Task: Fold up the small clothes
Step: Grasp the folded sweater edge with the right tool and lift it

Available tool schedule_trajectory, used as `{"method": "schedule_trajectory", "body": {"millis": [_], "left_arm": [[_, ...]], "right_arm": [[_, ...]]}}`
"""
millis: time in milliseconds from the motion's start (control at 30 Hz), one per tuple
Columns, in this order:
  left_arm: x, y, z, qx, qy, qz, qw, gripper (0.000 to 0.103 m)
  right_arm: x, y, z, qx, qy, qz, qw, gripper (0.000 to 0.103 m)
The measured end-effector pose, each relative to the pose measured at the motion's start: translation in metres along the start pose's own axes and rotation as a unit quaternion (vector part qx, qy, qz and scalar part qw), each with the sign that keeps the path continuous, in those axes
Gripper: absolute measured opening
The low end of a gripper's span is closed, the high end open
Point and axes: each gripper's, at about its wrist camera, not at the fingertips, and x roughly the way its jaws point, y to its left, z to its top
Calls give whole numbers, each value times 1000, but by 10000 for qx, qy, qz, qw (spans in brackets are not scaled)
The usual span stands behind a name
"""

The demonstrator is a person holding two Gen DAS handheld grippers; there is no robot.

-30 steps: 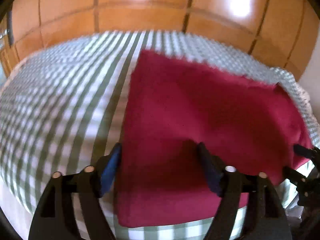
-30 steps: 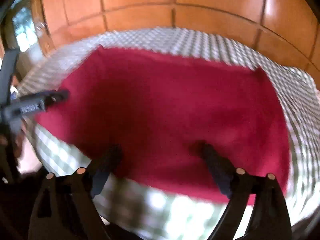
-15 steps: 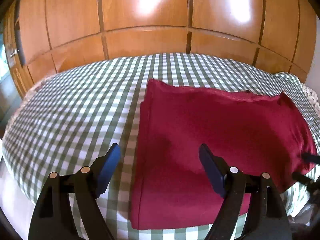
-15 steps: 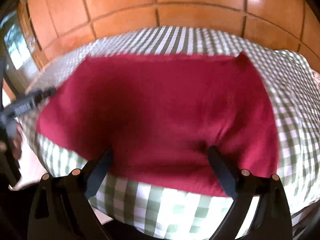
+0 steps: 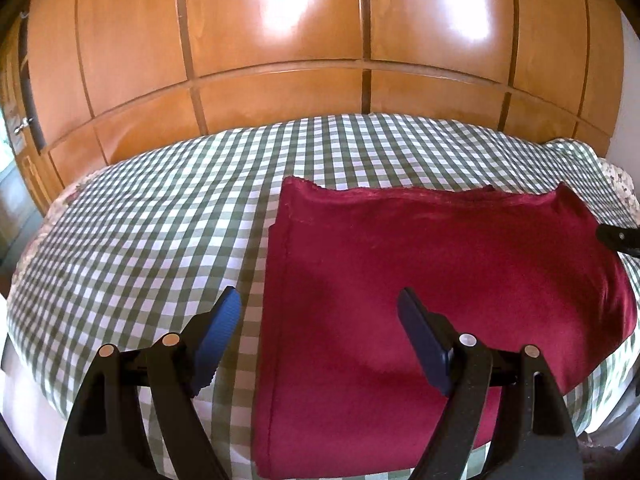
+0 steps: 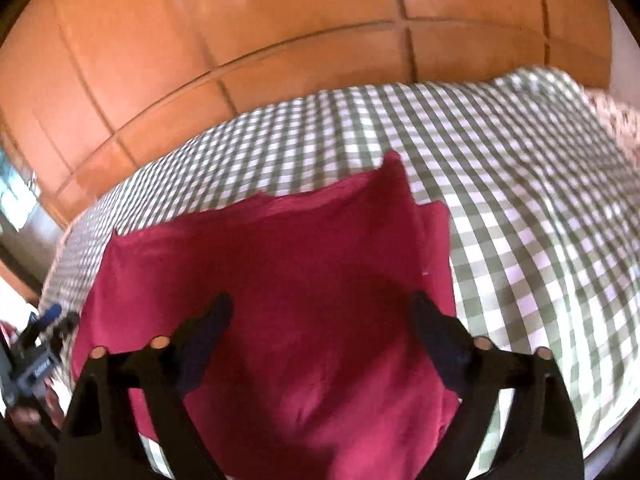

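Note:
A dark red garment [image 5: 432, 280] lies flat and folded on the green-and-white checked cloth [image 5: 152, 240]. It also shows in the right wrist view [image 6: 288, 288]. My left gripper [image 5: 318, 306] is open and empty, held above the garment's near left edge. My right gripper [image 6: 320, 312] is open and empty above the garment's near right part. The right gripper's tip shows at the right edge of the left wrist view [image 5: 618, 236]. The left gripper shows at the lower left of the right wrist view [image 6: 40, 344].
A wall of glossy wooden cabinet panels [image 5: 320, 40] stands behind the checked surface. The checked cloth drops off at its near edge [image 5: 36, 376]. A patterned fabric [image 6: 616, 116] lies at the far right corner.
Both grippers have pulled back and risen from the garment, staying open. The right wrist view has swung to the right. The garment lies still.

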Motion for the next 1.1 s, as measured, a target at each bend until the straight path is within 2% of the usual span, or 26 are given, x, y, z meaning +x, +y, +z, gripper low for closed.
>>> {"method": "schedule_trajectory", "body": {"millis": [200,400,533,667,733,800,900,967,1033,1100], "left_arm": [[8,-6,4,99,62,-19,9999,80],[13,-8,11,130,54,-71,9999,80],[16,2,26,-181,-46,-507,9985,80],[33,11,41,-272,5,-604,9978,80],[46,25,48,-585,196,-560,9965,75],[53,47,52,-1120,343,-586,9914,75],[61,64,52,-1383,450,-456,9883,75],[69,65,50,-1274,506,-287,9901,75],[87,63,47,-1023,646,30,9926,75],[117,66,39,-942,988,363,9900,76]], "right_arm": [[25,-29,-4,459,196,186,9986,79],[33,-32,-13,393,-43,240,9989,82],[35,-26,-17,256,-137,159,9995,85],[36,-23,-18,178,-194,67,9996,87],[37,-21,-19,124,-207,0,9997,87],[37,-21,-19,115,-215,-28,9997,87],[37,-21,-20,127,-273,-19,9995,88],[38,-20,-20,76,-296,-59,9995,89],[39,-17,-21,-21,-314,-132,9994,90],[40,-14,-23,-90,-334,-200,9992,91]]}}
